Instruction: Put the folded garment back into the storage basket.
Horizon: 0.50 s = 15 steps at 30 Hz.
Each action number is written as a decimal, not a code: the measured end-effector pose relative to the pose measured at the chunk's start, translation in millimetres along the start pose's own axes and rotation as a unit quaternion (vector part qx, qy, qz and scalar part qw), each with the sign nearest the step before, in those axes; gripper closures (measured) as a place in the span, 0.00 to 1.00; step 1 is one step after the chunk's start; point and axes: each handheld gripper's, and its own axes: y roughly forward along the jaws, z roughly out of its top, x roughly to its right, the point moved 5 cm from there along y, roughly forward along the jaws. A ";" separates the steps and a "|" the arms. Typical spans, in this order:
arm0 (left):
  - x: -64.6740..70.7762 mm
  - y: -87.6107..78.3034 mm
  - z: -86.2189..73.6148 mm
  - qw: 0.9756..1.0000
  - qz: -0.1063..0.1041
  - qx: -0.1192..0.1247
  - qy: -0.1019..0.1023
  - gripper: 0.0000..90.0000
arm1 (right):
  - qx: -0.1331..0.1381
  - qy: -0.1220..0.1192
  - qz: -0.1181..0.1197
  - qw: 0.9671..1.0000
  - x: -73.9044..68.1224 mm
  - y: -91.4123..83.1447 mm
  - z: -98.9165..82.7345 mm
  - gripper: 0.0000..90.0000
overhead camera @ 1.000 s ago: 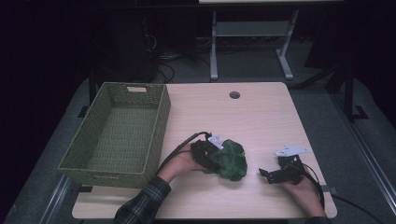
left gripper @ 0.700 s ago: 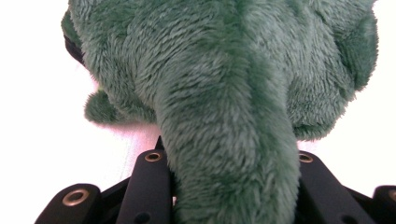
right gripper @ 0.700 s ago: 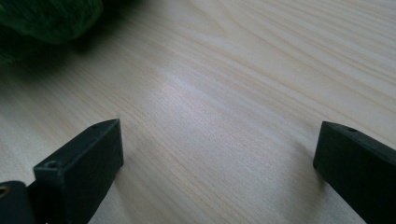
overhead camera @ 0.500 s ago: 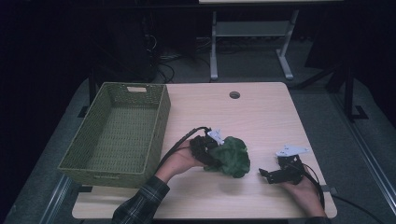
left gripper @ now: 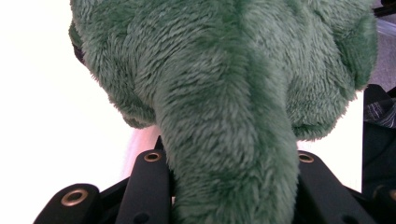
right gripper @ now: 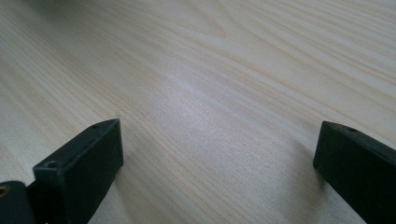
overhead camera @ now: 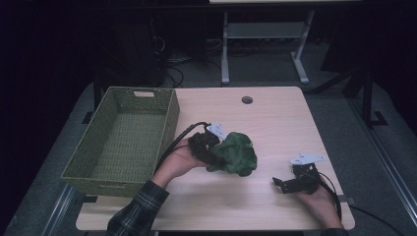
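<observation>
Dark lab floor around a light wood tabletop (overhead camera: 275, 123), desk frame behind it. Woven green basket (overhead camera: 98, 142) at the left edge of the tabletop, nothing visible inside it. Left gripper (overhead camera: 212, 153) near the tabletop's middle, just right of the basket, pinching a green plush toy (overhead camera: 237, 153); toy sticking out to the right of the hand, apparently clear of the wood, though contact hard to judge from above. Close-up from the left gripper view: plush toy (left gripper: 224, 93) wedged between the two black jaws, fur bulging over both, bright washed-out background. Right gripper (overhead camera: 284, 184) low at the front right of the tabletop, well apart from the toy, pointing left. Right gripper view: jaws spread wide, bare wood grain (right gripper: 210, 93) between them, nothing gripped. Plaid sleeve (overhead camera: 135, 211) at the front edge on the left.
</observation>
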 end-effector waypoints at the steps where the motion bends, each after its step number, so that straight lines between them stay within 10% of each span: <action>1: -0.6 -2.5 0.3 1.000 0.004 0.001 -0.004 0.72 | 0.000 0.000 0.000 1.000 0.0 0.0 0.0 0.01; 15: -14.0 -45.2 -9.7 0.999 0.036 0.007 -0.035 0.72 | 0.000 0.001 -0.001 1.000 0.0 0.0 -0.1 0.01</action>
